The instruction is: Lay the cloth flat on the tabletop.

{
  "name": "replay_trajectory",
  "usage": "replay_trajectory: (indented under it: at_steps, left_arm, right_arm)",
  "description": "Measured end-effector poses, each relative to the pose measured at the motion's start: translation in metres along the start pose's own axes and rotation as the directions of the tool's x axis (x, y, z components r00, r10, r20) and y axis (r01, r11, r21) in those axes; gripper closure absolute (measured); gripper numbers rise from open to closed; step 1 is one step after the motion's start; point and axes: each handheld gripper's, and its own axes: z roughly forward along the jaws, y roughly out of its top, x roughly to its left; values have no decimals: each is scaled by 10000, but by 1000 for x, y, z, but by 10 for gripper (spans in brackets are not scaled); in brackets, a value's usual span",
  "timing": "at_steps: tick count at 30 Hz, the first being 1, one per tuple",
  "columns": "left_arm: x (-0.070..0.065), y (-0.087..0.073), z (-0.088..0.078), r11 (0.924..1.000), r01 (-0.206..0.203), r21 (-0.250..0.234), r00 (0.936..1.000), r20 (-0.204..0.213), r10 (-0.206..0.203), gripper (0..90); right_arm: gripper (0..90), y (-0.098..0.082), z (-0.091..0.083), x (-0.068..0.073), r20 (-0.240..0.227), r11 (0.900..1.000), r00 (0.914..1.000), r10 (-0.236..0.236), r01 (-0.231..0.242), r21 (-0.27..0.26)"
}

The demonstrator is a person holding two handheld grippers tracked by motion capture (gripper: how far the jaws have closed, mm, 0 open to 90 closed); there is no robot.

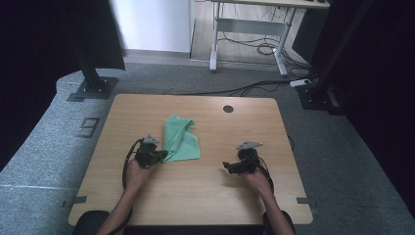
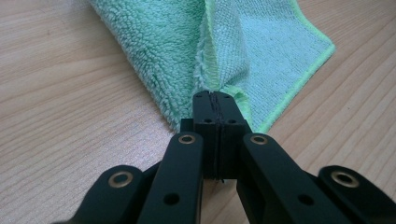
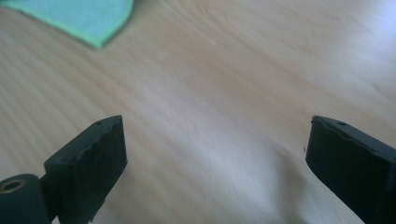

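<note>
My left gripper [image 2: 215,105] has its jaws pressed fully together on the near corner of the green cloth [image 1: 181,138], pinching the hem where a fold rises into a ridge. The cloth lies partly folded on the counter [image 1: 195,196], left of centre, one flap doubled over the rest. My right gripper [image 1: 227,167] hangs over bare wood well to the right of the cloth, jaws spread wide with nothing between them.

The step in hand looks to me like folding or spreading the cloth with both hands. To do it well, I should keep the left pinch firm and low, so the corner does not slip out of the pads. I should bring the right jaws to the cloth's nearest free corner, the one I see at the top left of my right gripper view [image 3: 100,39]. They should close on the stitched edge rather than the fluffy middle, then both corners lift together.

There is plenty of room. Open wood lies on all sides of the cloth, and the counter's edges are well away. The round cable hole [image 1: 228,108] sits beyond it, clear of my path.
</note>
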Motion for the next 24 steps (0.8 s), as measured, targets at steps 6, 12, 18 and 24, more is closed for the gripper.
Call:
replay_trajectory:
  at_steps: [6,12,18,24]
  left_arm:
    - [1,0,0,10000,24,3,10000,48,-24,886]
    - [2,0,1,10000,51,-5,9999,113,-51,886]
    - [3,1,1,10000,83,-17,9999,145,-82,886]
    - [3,1,1,10000,67,-7,9999,155,-67,886]
  right_arm:
    - [10,26,31,13,-319,9999,9993,-169,169,16]
    - [0,42,62,25,-200,9994,9995,-260,264,204]
    - [0,55,79,33,-220,9991,9989,-408,410,95]
    - [0,61,88,40,-116,9977,9977,-670,670,52]
